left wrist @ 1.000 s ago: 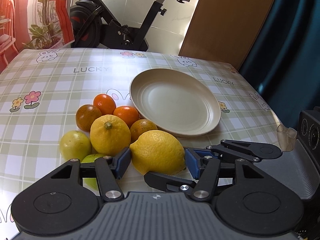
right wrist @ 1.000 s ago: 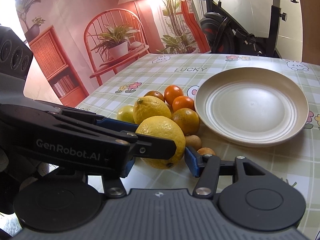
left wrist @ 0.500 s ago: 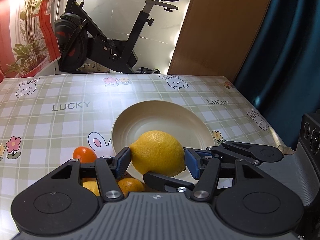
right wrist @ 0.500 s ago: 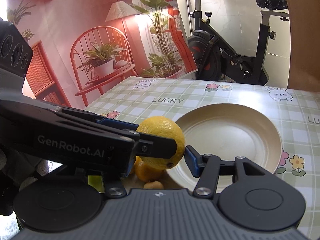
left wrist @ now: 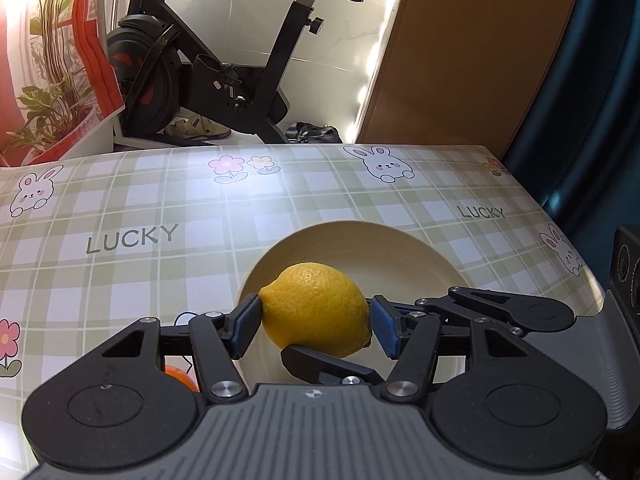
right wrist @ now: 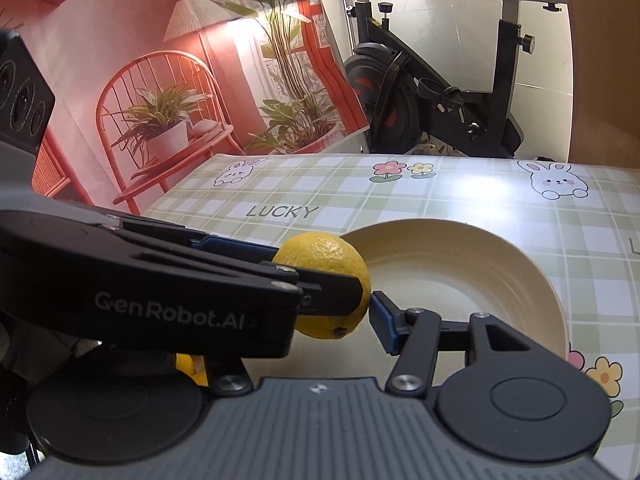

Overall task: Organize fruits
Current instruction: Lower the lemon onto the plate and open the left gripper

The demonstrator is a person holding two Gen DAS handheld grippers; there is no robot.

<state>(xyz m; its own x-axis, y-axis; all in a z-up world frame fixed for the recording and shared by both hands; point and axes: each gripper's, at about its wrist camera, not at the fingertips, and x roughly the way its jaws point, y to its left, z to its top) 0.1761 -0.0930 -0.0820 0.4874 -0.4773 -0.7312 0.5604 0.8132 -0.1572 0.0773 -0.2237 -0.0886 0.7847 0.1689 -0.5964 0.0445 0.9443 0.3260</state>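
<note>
A yellow, pebbled lemon (left wrist: 316,312) lies sideways, lifted over the near left rim of the cream plate (left wrist: 420,256); an orange (left wrist: 178,376) shows low at near left.

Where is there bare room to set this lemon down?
The plate is bare where visible. The tablecloth is free from the plate's far rim to the table's far edge, and left of it around the LUCKY print. Crowded: the near left, where an orange shows behind the left gripper.
</note>
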